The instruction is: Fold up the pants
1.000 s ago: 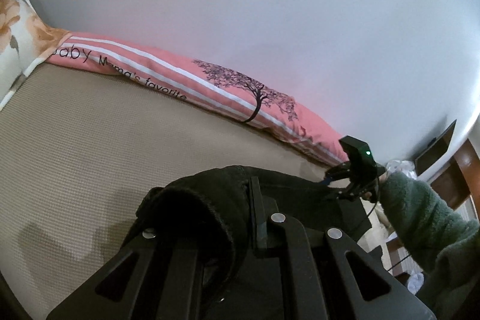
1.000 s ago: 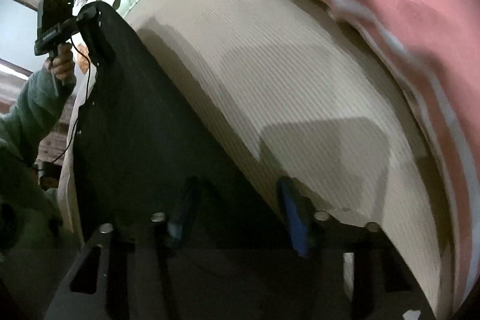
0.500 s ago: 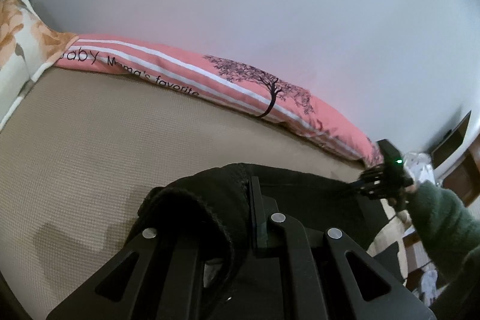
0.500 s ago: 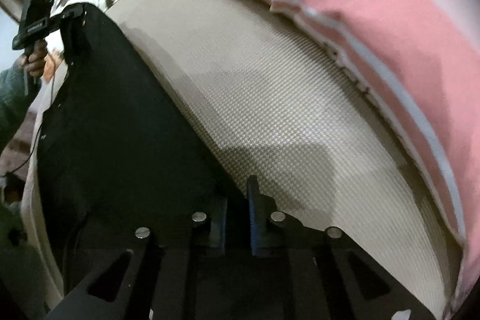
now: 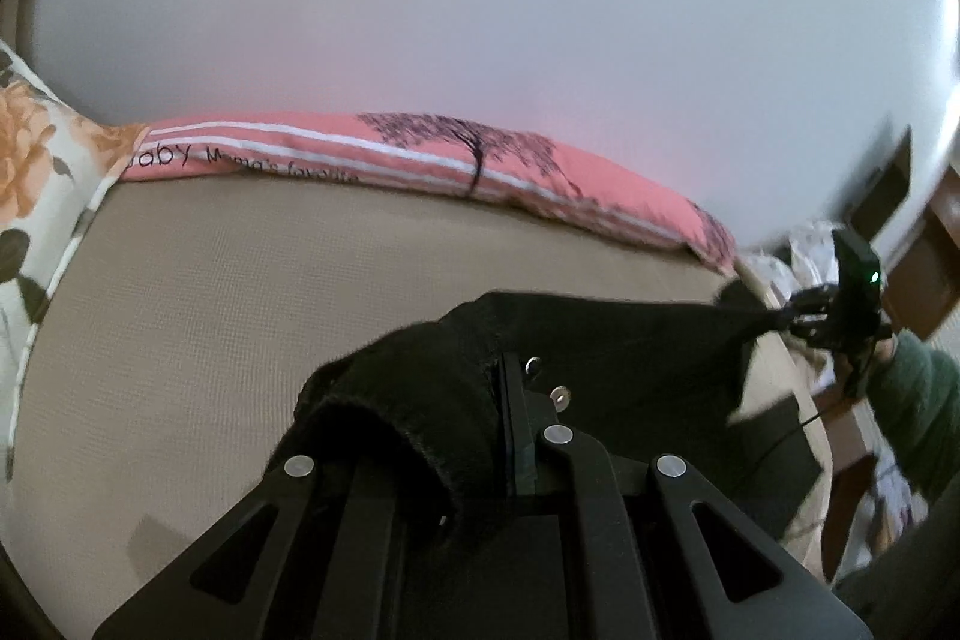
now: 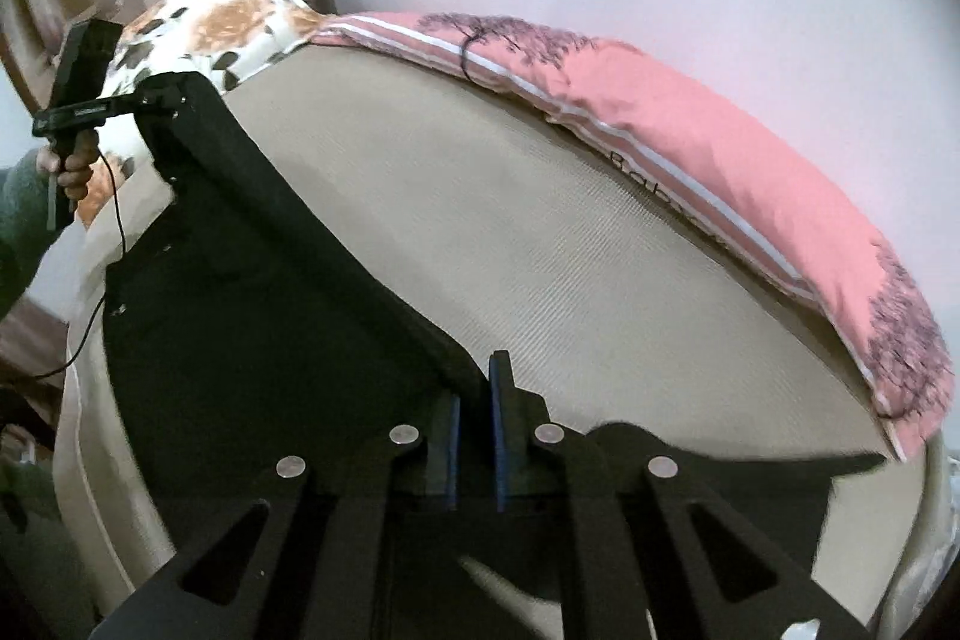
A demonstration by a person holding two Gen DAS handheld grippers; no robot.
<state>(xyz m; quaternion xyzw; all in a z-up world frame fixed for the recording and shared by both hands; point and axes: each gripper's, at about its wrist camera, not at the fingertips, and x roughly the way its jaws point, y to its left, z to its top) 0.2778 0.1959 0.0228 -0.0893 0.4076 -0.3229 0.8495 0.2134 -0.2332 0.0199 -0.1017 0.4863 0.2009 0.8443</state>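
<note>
Pants (image 6: 252,328), black, hang stretched above the beige bed (image 6: 600,268), held at two corners. Left hand-held gripper (image 5: 501,388) is clenched on a thick fabric fold at the near edge; right hand-held gripper (image 6: 474,388) grips the cloth's other end between its blue pads. Along the bed's far side lies a pink pillow (image 5: 540,172), a floral pillow (image 5: 36,172) at left.

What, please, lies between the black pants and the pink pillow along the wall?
Only bare beige mattress separates the black pants from the pink pillow, clearest in the right wrist view.
</note>
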